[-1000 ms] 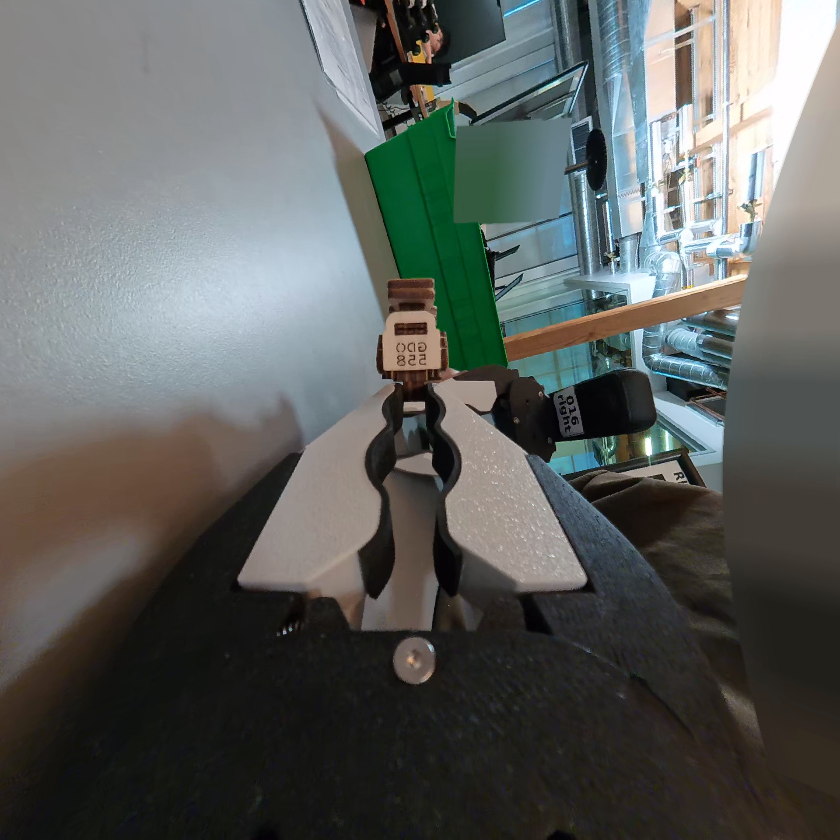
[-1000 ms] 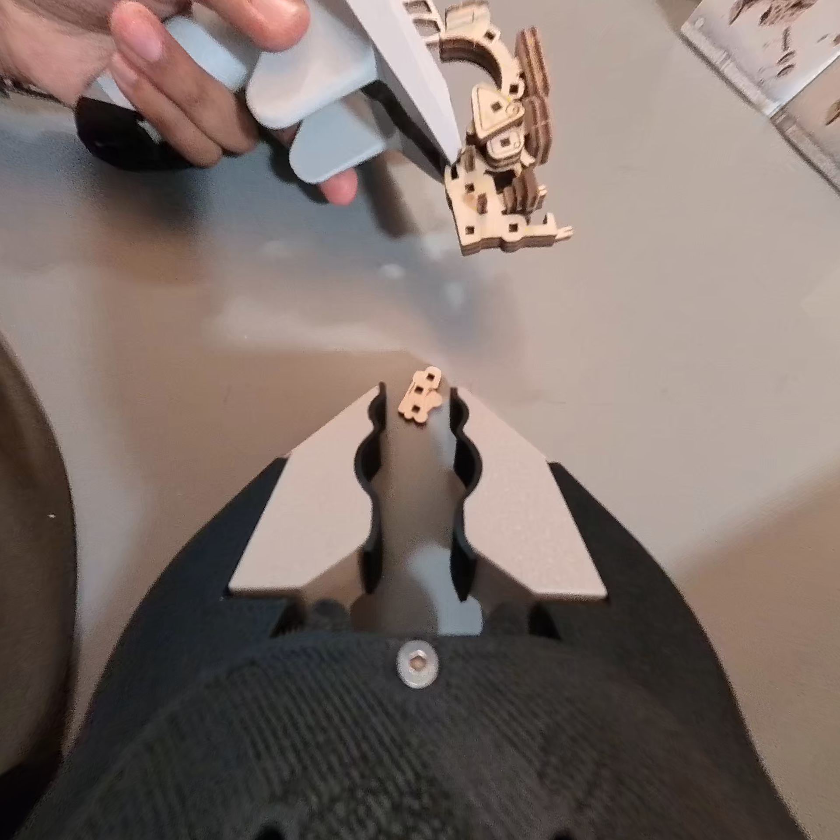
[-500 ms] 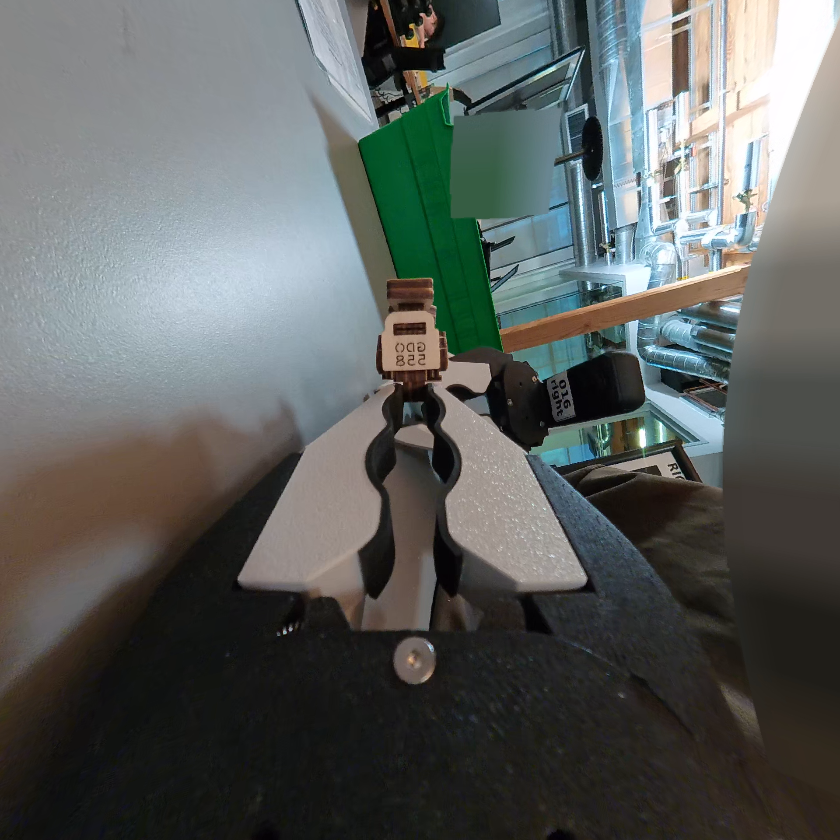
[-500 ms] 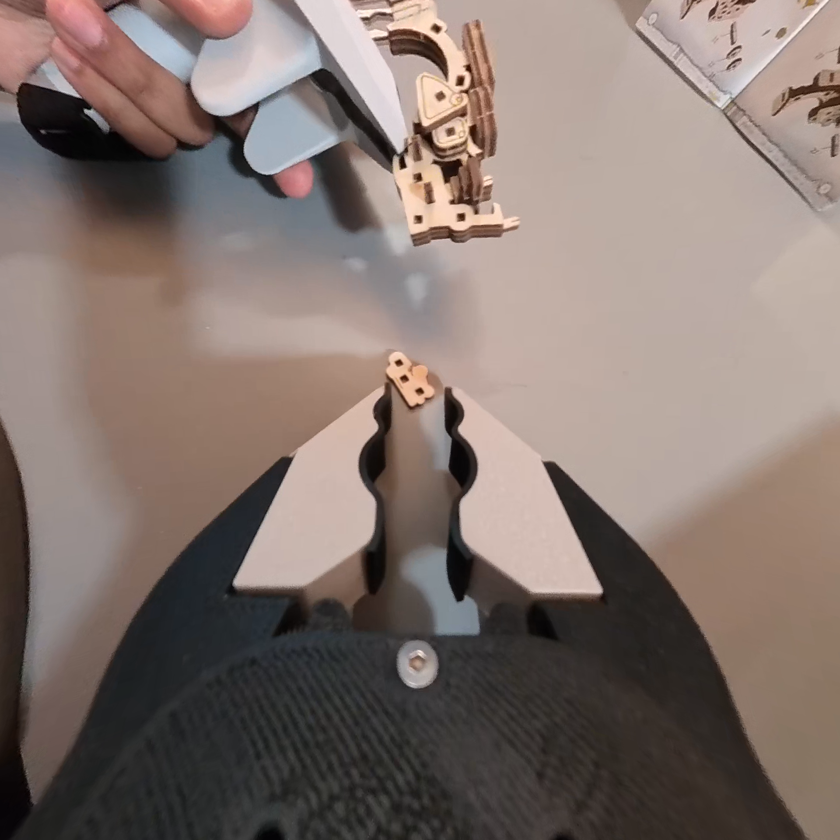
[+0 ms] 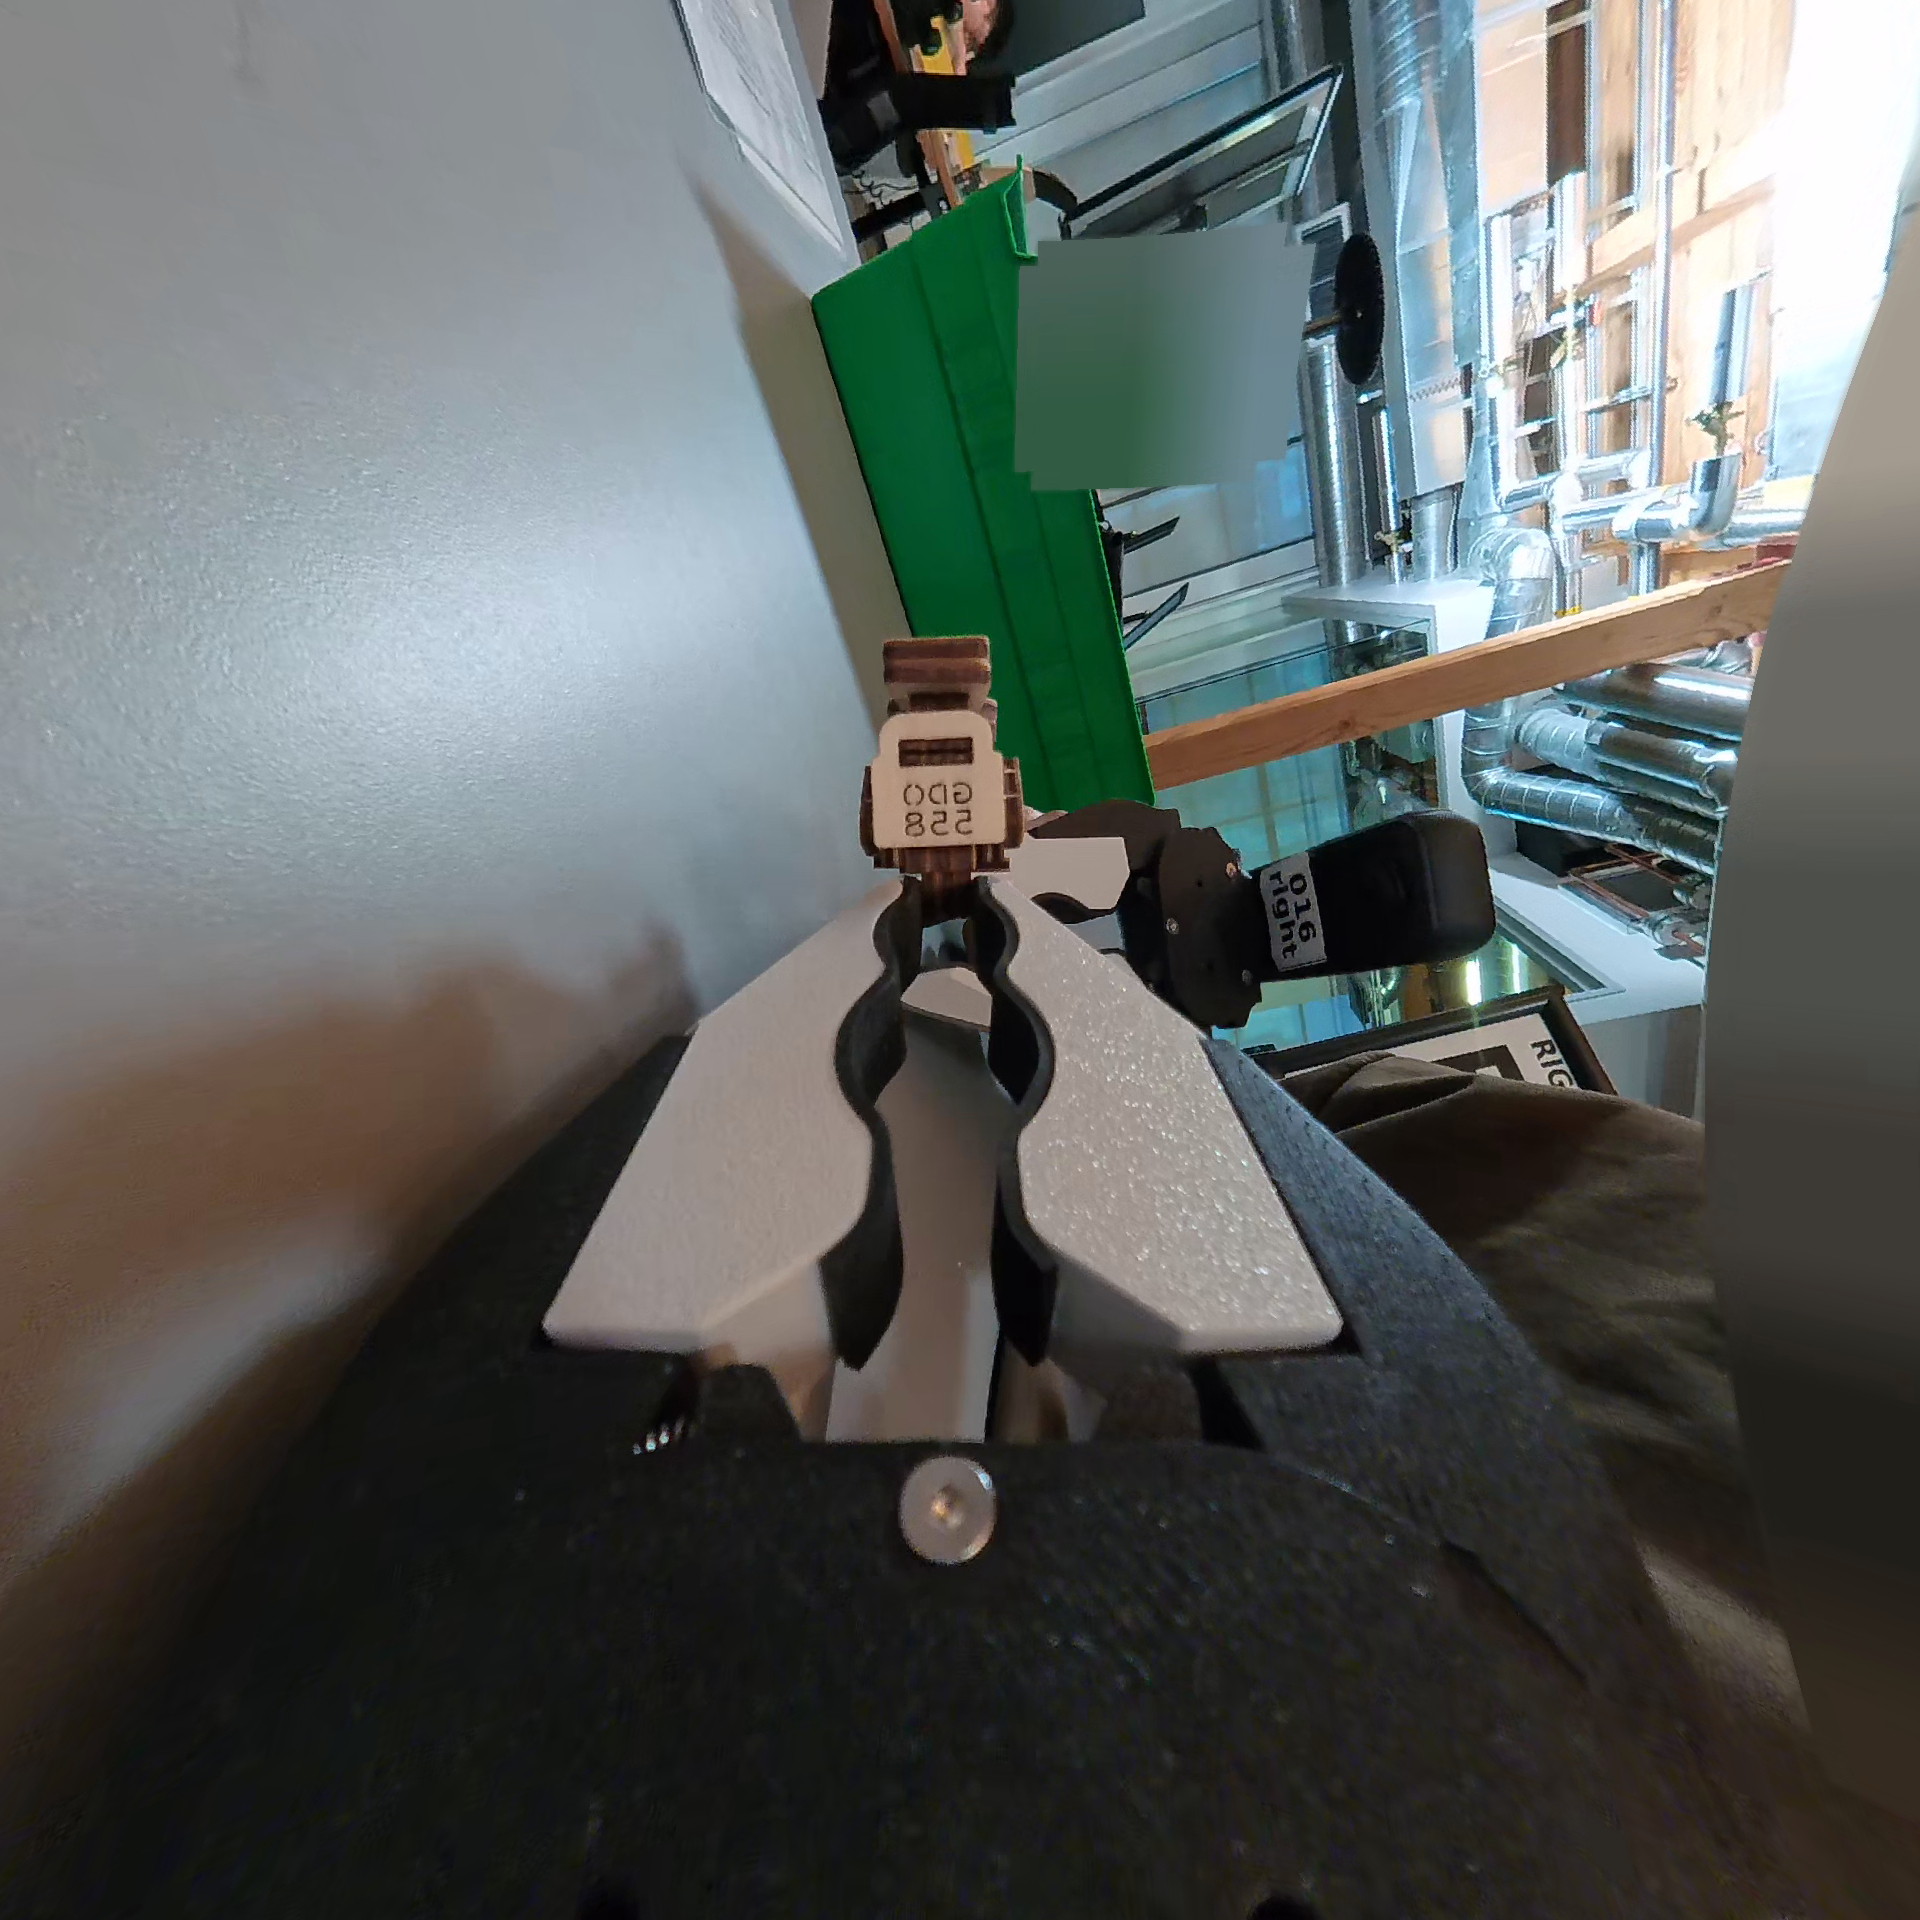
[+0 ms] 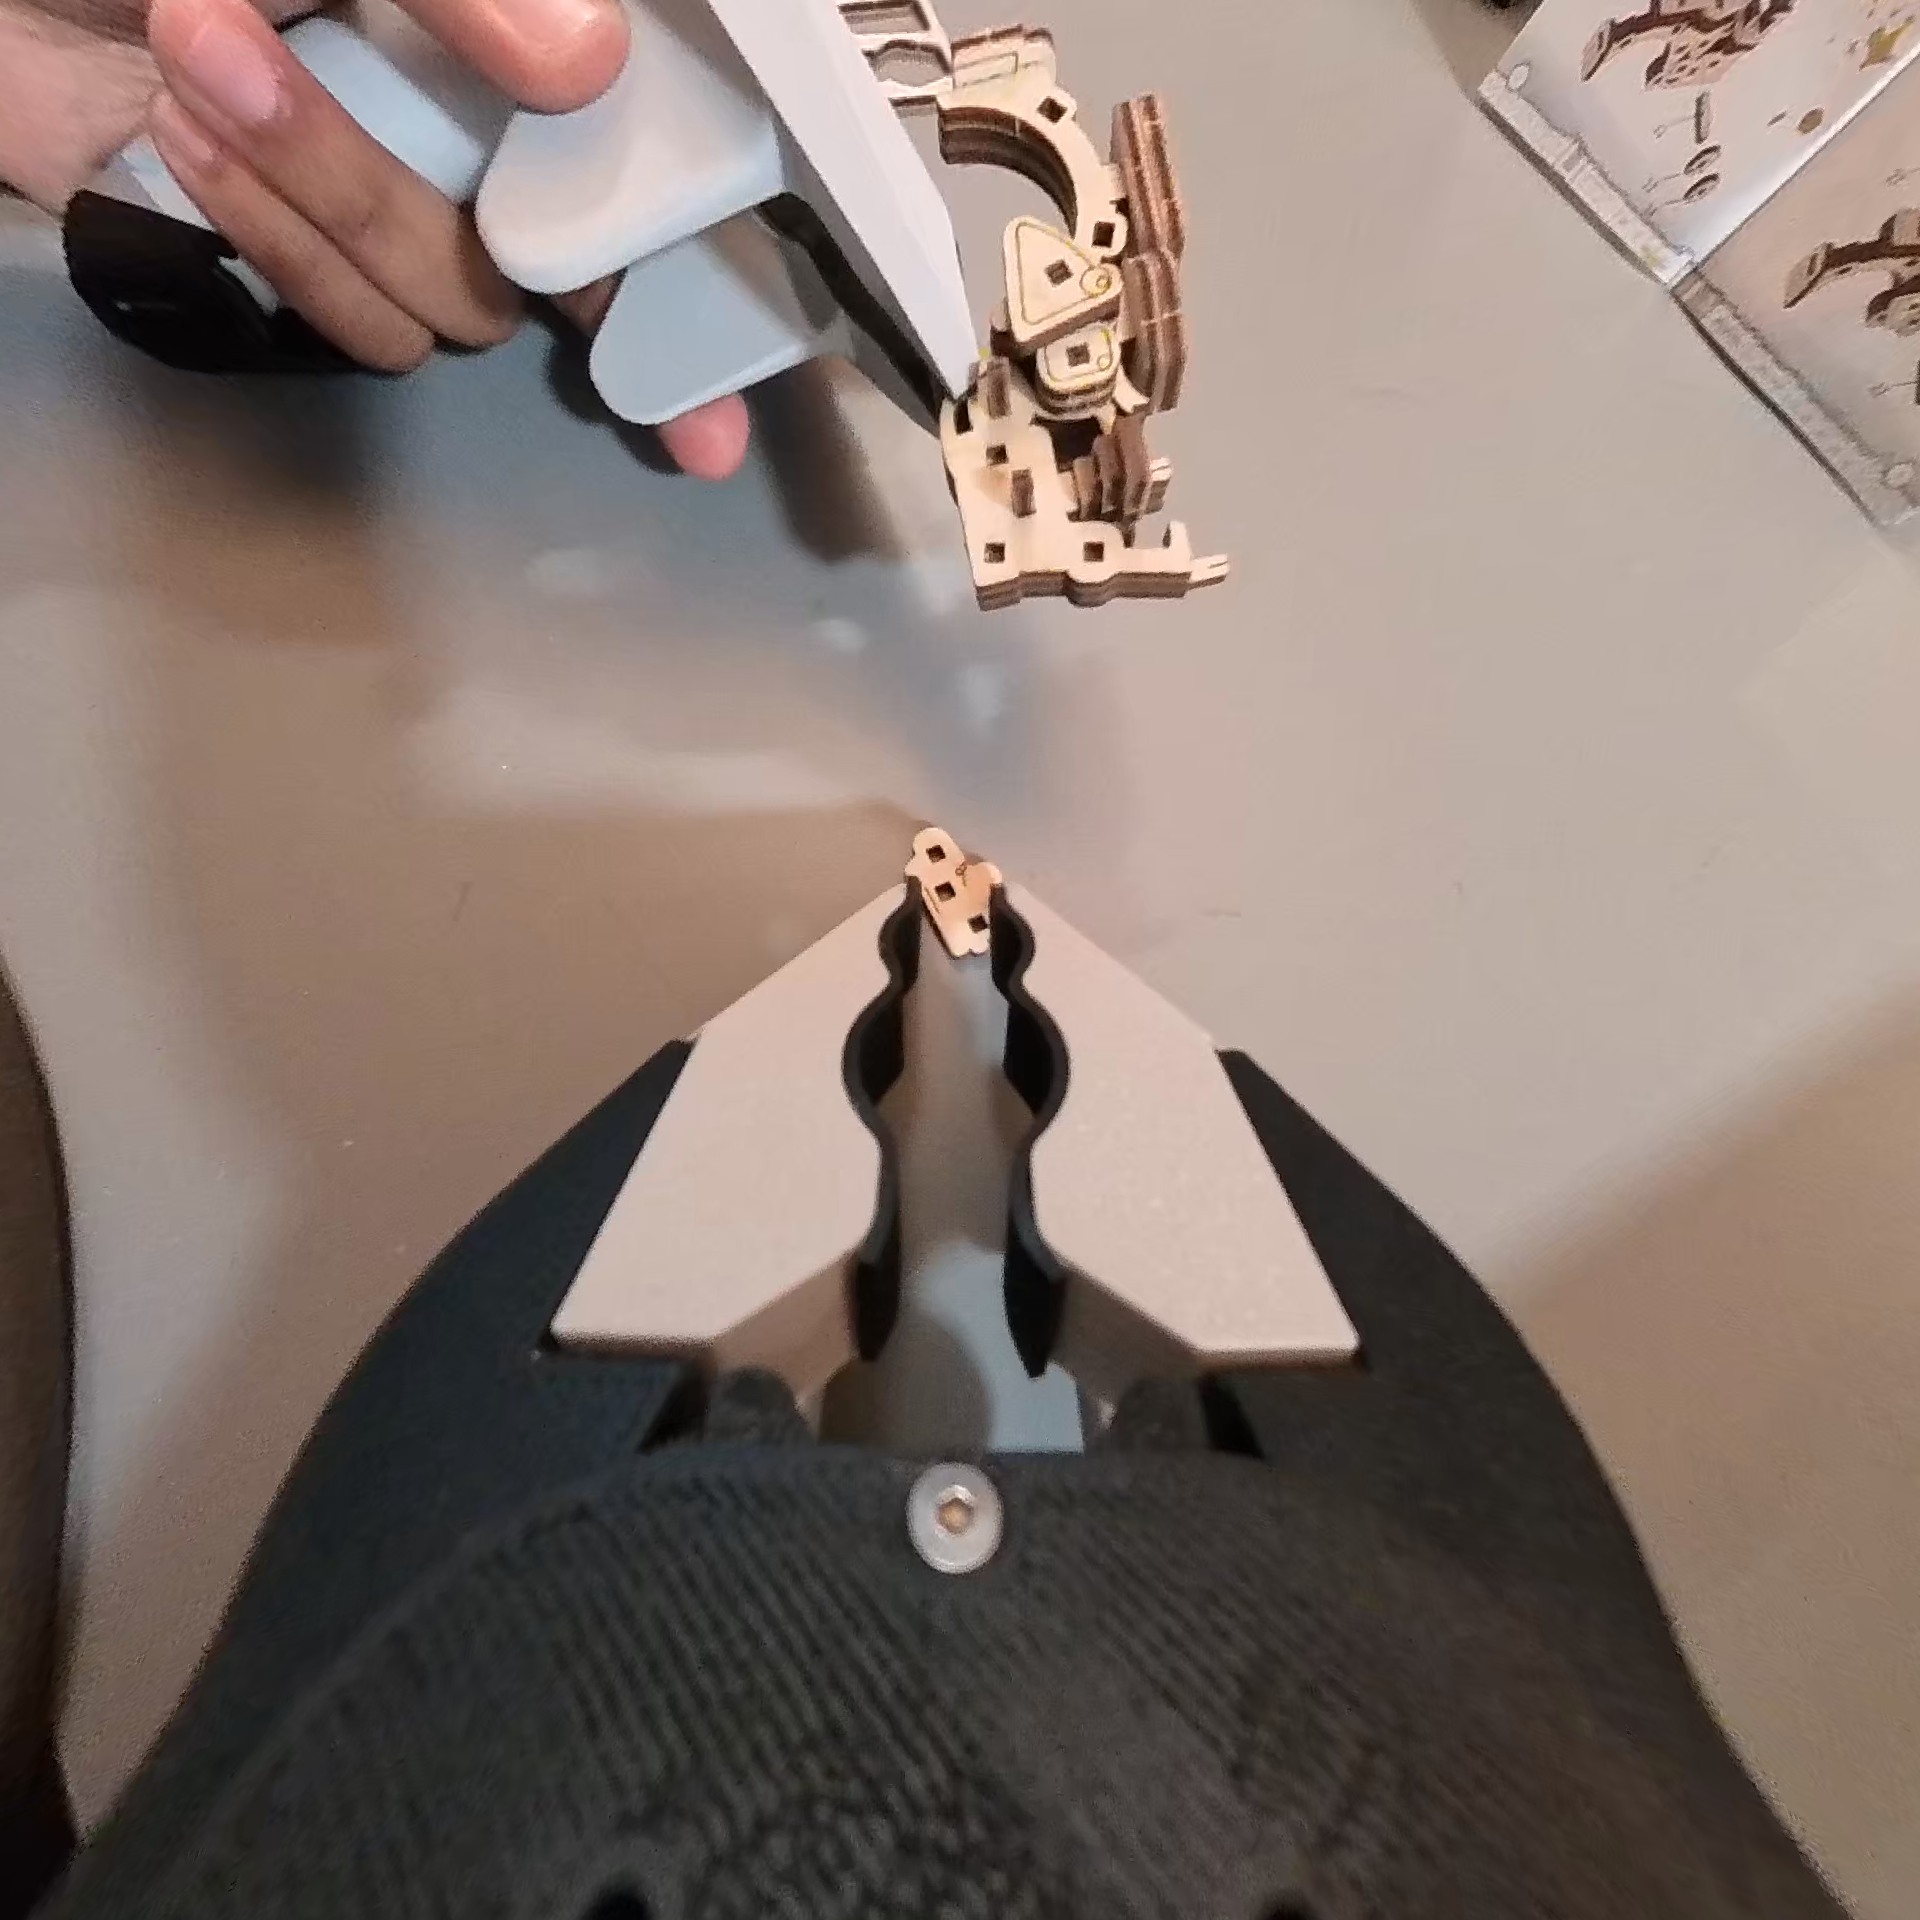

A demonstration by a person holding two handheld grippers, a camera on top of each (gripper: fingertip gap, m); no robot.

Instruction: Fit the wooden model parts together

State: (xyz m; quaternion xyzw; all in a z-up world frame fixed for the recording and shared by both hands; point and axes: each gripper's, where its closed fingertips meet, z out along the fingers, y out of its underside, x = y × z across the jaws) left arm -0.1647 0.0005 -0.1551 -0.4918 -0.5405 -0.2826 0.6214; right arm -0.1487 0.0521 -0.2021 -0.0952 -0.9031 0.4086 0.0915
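Observation:
My left gripper is shut on the wooden model, a stacked plywood assembly seen end-on with a white tag, held above the grey table. In the right wrist view the same model hangs from the left gripper's grey finger, held by a person's hand at the top left. My right gripper has closed on a small flat wooden piece with square holes, pinched at its fingertips, below and apart from the model. The right gripper also shows in the left wrist view.
A green bin stands at the far edge of the table. Printed instruction sheets lie at the top right of the grey table. A dark sleeve is at the right. The tips of one gripper are about 8 centimetres away from the tips of the other.
My right gripper has closed on the small wooden piece, which earlier lay loose between open jaws and has turned. The left gripper with the model stays roughly in place.

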